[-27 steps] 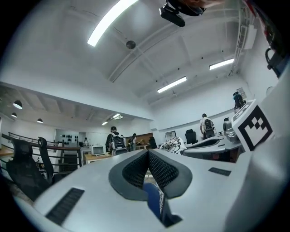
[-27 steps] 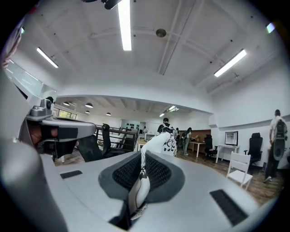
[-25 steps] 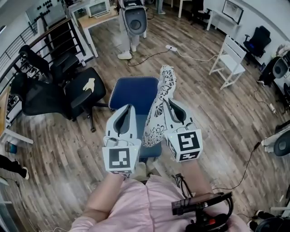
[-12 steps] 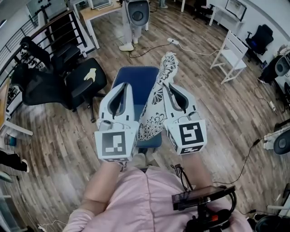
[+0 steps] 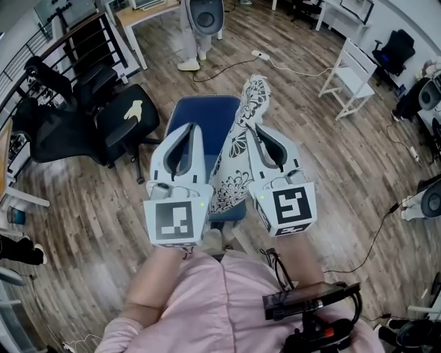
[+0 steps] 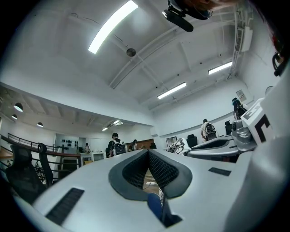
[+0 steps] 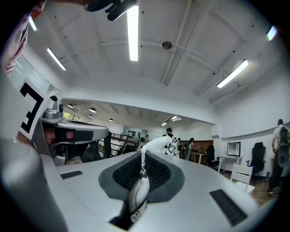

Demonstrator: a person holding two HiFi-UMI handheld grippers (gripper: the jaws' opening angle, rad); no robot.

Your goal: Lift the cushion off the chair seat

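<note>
A white cushion (image 5: 238,158) with a black floral print hangs on edge above the blue chair seat (image 5: 200,117). My right gripper (image 5: 256,129) is shut on the cushion's right side; the right gripper view shows cushion fabric (image 7: 138,195) pinched between the pads and the cushion's top (image 7: 159,144) rising beyond the tips. My left gripper (image 5: 189,127) hovers just left of the cushion, shut with nothing in it. The left gripper view shows its tips (image 6: 148,152) meeting, with only floor and a sliver of blue seat below them.
A black office chair (image 5: 103,120) stands to the left of the blue one, by a railing. A white chair (image 5: 355,76) is at the far right. A person (image 5: 196,41) stands beyond by a desk (image 5: 138,21). Cables (image 5: 275,65) lie on the wooden floor.
Both grippers have risen toward the camera, and the cushion has come up with the right one. Little has moved in the last half second.
</note>
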